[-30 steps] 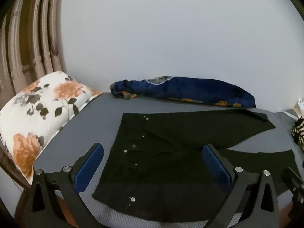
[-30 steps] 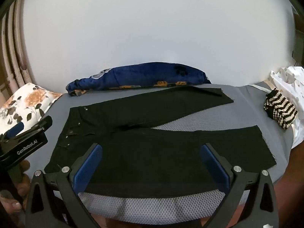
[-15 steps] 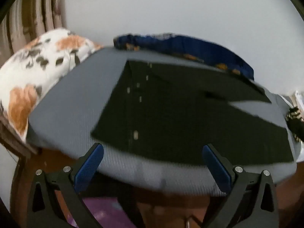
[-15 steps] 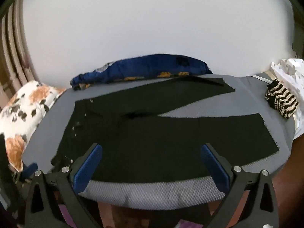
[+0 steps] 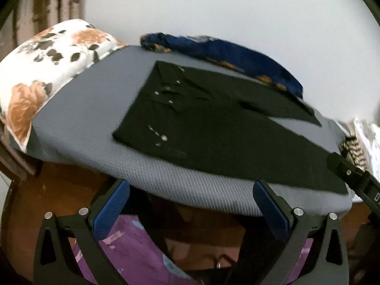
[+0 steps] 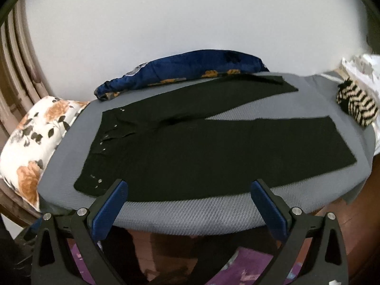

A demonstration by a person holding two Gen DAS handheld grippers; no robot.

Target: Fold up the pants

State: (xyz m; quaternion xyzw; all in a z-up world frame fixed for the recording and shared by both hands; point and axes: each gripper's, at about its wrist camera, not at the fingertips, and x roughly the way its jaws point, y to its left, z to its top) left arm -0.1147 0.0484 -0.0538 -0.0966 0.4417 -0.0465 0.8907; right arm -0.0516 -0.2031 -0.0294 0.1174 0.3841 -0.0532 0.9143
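Left gripper (image 5: 191, 204) spread wide, nothing held, hanging off the near edge of the mattress (image 5: 78, 109). Pants (image 5: 213, 130) up ahead of it, lying flat on the mattress, well clear of both blue pads. Waistband with its silver studs toward the pillow (image 5: 45, 64), legs running away from the pillow and splayed in a V, with grey mattress showing in the gap. Far leg almost touching the blue cloth (image 5: 228, 54) bunched along the wall.

Right gripper (image 6: 190, 201) same deal: wide open, nothing gripped, sitting at the near edge of the mattress (image 6: 237, 116). Near edge of the pants (image 6: 213, 147) just past its fingertips, not touching as far as can be told. Waist corner closest to its left pad, near leg stretching off past the right one. Pillow (image 6: 35, 140) beyond the waistband, blue cloth (image 6: 185, 68) behind the far leg by the wall, striped thing (image 6: 356, 104) past the hem of the near leg, clear of it.

Bit of motion blur in the left view, so fine detail there is fuzzy. Purple fabric (image 5: 133, 244) visible below the mattress edge in both views.
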